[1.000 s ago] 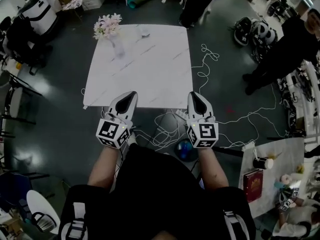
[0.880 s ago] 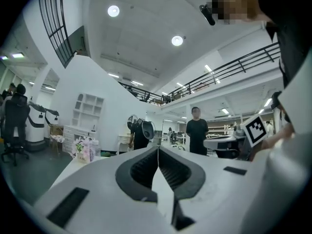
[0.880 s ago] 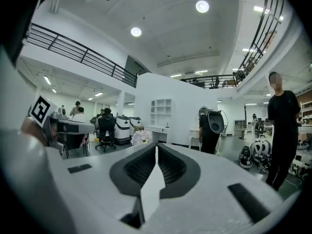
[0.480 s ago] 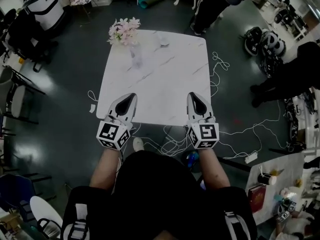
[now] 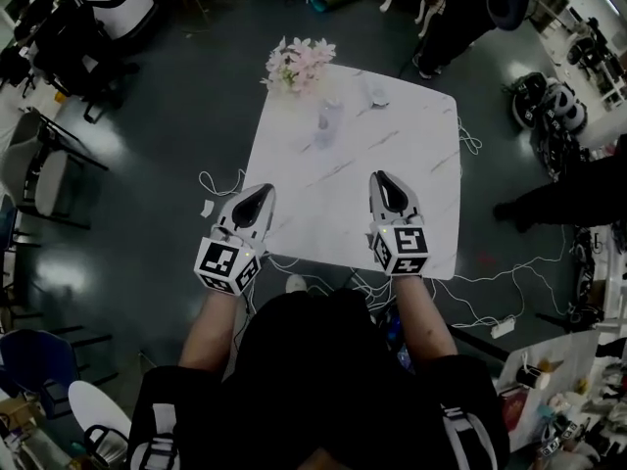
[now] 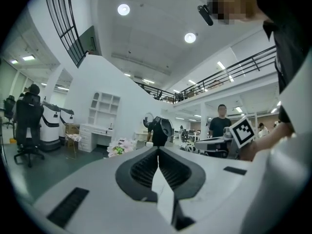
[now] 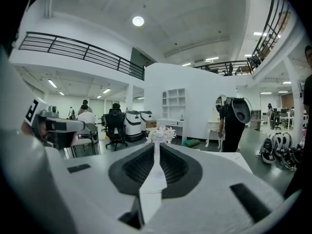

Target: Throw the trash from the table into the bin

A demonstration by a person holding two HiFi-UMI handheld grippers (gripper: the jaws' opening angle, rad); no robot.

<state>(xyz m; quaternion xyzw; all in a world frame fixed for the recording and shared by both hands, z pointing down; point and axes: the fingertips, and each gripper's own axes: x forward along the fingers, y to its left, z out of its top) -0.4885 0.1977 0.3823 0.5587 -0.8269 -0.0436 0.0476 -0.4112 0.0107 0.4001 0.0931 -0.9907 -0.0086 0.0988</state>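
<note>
White cables [image 5: 364,287] by table [image 5: 392,174]: head view

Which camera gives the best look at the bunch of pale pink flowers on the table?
The head view: the pale pink flowers show whole at the far corner of the white marble table. Both gripper views catch them only small and distant.

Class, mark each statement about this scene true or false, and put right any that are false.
1. The left gripper and the right gripper are both shut with nothing between their jaws. True.
2. A small white scrap lies on the far part of the table. True.
3. The flowers stand at the table's near edge, between the grippers. False: they stand at a far corner.
4. The table top is dark wood. False: it is white with grey veins.
</note>
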